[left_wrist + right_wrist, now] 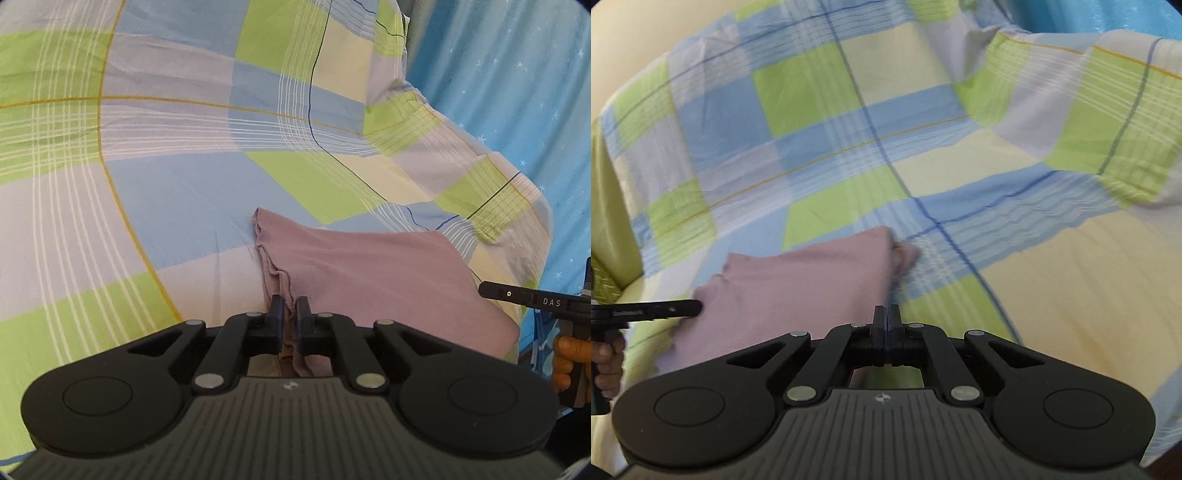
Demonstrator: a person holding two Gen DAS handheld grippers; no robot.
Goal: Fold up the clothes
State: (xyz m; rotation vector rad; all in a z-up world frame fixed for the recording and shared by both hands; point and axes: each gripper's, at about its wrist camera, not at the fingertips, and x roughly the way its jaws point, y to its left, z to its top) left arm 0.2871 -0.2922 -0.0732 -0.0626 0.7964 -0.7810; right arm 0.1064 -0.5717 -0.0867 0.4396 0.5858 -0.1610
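Note:
A folded mauve garment [373, 273] lies on a checked bedsheet [147, 192]. My left gripper [290, 308] is shut on its layered left edge, and the cloth runs back between the fingers. In the right wrist view the same mauve garment [798, 284] lies left of centre. My right gripper [886, 314] hovers at its right side with the fingers pressed together and no cloth between them. The right gripper [491, 290] pokes in at the right edge of the left wrist view. The left gripper [696, 307] touches the garment's left end in the right wrist view.
The green, blue and pale yellow bedsheet [997, 177] is rumpled. A blue star-print fabric [517, 92] runs along its right side. A person's hand [570, 360] holds the right tool, and another hand [607, 363] holds the left tool.

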